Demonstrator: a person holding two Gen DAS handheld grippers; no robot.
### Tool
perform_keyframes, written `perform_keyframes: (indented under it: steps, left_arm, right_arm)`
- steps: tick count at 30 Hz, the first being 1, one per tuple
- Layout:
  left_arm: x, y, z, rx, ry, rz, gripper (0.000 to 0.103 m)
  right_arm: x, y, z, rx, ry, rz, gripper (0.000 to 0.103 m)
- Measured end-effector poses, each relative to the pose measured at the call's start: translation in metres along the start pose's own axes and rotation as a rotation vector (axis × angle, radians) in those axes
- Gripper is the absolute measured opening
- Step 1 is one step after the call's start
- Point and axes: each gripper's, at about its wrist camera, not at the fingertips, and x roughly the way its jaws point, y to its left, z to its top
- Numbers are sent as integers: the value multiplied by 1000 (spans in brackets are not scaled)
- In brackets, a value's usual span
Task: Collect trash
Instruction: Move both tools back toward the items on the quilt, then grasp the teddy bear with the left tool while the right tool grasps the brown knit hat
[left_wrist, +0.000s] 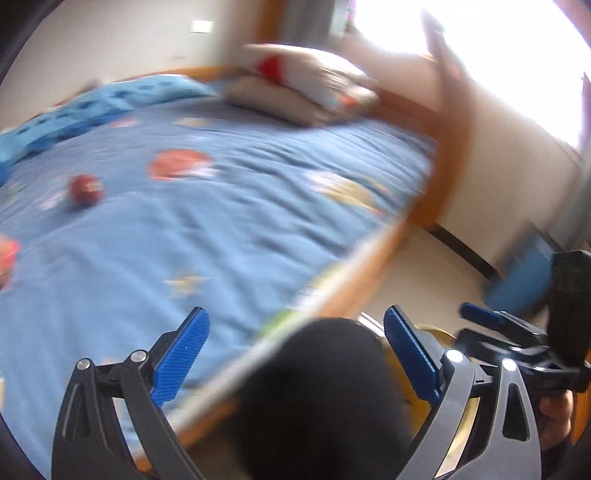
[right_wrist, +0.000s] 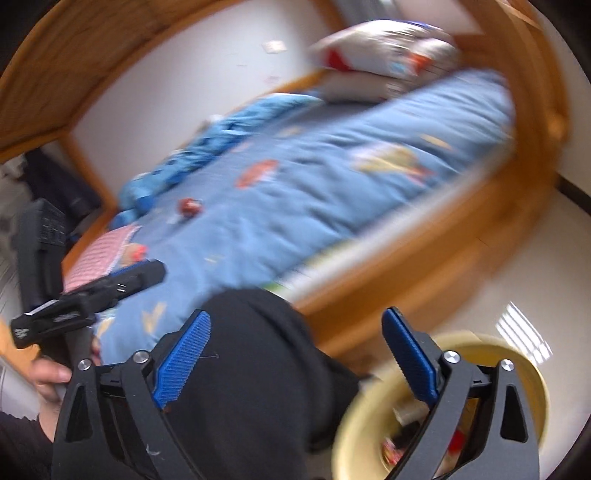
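Left wrist view: the left gripper (left_wrist: 295, 347) has its 2 blue ribbed fingers (left_wrist: 181, 354) spread wide with nothing gripped between them. Behind the gap lies a dark, blurred, black-clad part of the person (left_wrist: 317, 391); it touches neither pad. The right gripper (left_wrist: 517, 332) appears at the right edge, held in a hand (left_wrist: 557, 417).

Right wrist view: the right gripper (right_wrist: 295, 347) likewise has its fingers (right_wrist: 410, 362) wide apart and holds nothing. The left gripper (right_wrist: 88, 295) appears at the left edge, carried by a hand (right_wrist: 48, 376).

Container: a pale yellow round plastic bin (right_wrist: 524, 354) stands on the floor (right_wrist: 517, 266) just beside the wooden bed frame (right_wrist: 424, 236). It holds several mixed items, some red; blur prevents identification. In the left wrist view only a strip of its rim (left_wrist: 436, 328) shows.

Task item: a small red round object (left_wrist: 86, 188) lies on the blue patterned bed sheet (left_wrist: 240, 221), well apart from both grippers and from the bin. A crumpled blue blanket (right_wrist: 207, 147) lies along the wall side, and 2 pillows (right_wrist: 384, 62) are stacked at the bed's far end.
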Motion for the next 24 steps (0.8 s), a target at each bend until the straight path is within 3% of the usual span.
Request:
perform_keyframes:
  steps: [5,9,16,21,24]
  left_arm:
    - [-26,79,4,-101,-62,276,99]
    - [-44,146,7,-174,-82,452,99]
    - [-62,238,16,-315,-99,563,99]
    - [-45,307,25,-478,-76,596,99]
    - [-26,333,33,-519,-55,609,99]
  right_arm:
    - [56,69,39,-103,-11,197,94]
    - [99,124,61,-237,-2,244,94]
    - [171,193,88,-343,19,260,94]
    - [218,223,105,-357,6,233,94]
    - [249,234,112,-341,33,238,94]
